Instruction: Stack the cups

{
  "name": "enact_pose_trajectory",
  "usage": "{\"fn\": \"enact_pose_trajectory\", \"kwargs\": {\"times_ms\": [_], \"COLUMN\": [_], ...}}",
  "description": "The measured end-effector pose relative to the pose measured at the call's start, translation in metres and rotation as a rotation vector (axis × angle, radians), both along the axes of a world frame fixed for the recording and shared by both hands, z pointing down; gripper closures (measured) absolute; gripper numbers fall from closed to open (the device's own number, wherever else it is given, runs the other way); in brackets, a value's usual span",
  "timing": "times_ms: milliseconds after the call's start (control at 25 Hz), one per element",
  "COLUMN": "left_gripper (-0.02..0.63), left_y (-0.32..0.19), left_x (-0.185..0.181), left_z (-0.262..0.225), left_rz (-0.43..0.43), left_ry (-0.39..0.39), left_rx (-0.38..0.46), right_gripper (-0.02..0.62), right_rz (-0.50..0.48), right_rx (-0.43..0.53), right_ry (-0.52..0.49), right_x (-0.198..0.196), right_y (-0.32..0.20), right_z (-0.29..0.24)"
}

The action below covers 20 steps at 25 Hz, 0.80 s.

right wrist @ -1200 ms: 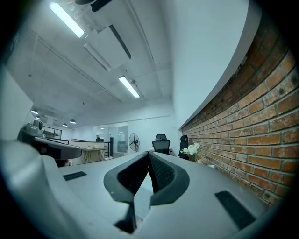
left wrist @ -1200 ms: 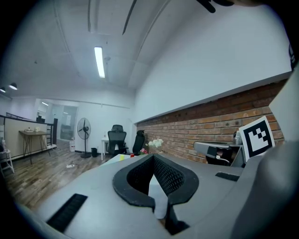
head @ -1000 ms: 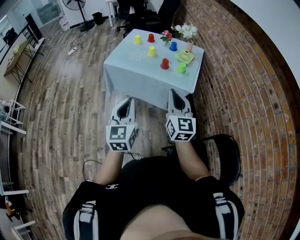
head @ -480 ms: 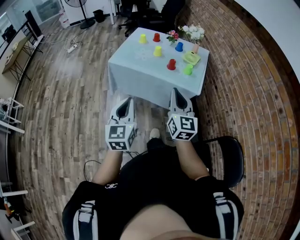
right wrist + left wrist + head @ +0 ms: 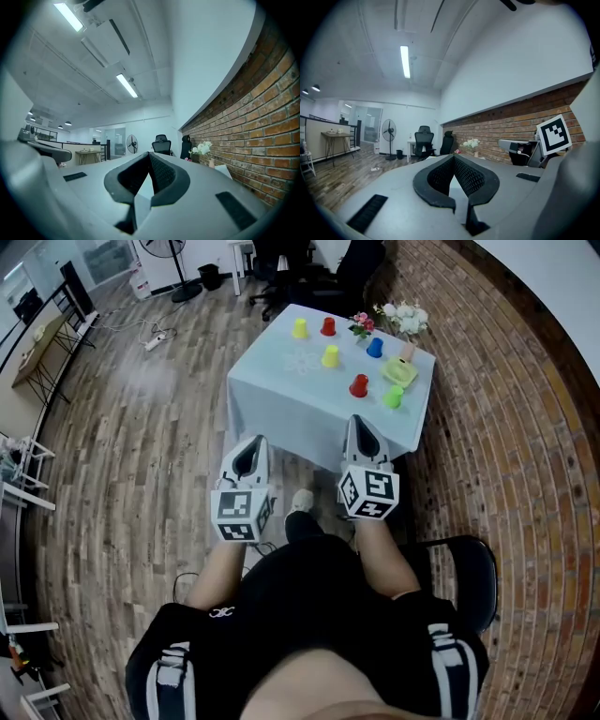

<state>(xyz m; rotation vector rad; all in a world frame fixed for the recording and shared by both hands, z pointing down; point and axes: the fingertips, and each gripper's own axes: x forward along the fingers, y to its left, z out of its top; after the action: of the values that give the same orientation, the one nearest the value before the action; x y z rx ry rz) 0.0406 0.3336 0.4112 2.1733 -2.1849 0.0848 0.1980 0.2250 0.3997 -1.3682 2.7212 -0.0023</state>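
Only the head view shows the cups [image 5: 359,385] on the table [image 5: 281,381].

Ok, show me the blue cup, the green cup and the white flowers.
blue cup [image 5: 375,348], head view, its side.
green cup [image 5: 394,397], head view, its side.
white flowers [image 5: 405,317], head view, the blooms.

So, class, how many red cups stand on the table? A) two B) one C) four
A: the far red cup stands by the back edge of the table, and the near red cup stands closer to the person.
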Motion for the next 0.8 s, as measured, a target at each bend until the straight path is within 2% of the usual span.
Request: {"fn": "enact_pose_trajectory", "kwargs": {"times_ms": [320, 800], "left_gripper": [0.603, 0.603], "left_y": [-0.086, -0.26], "left_x": [-0.04, -0.09], "left_z": [0.004, -0.003], "left_rz": [0.007, 0.05], "left_ry": [-0.016, -0.011], "left_rx": [-0.022, -0.048], "right_gripper": [0.594, 0.594], "right_rz": [0.017, 0.064], "right_rx": [-0.019, -0.037], "right_ry": [-0.007, 0.005], "right_x": [-0.037, -0.08], "right_y": [-0.085, -0.256], "right_z": [0.009, 0.003]}}
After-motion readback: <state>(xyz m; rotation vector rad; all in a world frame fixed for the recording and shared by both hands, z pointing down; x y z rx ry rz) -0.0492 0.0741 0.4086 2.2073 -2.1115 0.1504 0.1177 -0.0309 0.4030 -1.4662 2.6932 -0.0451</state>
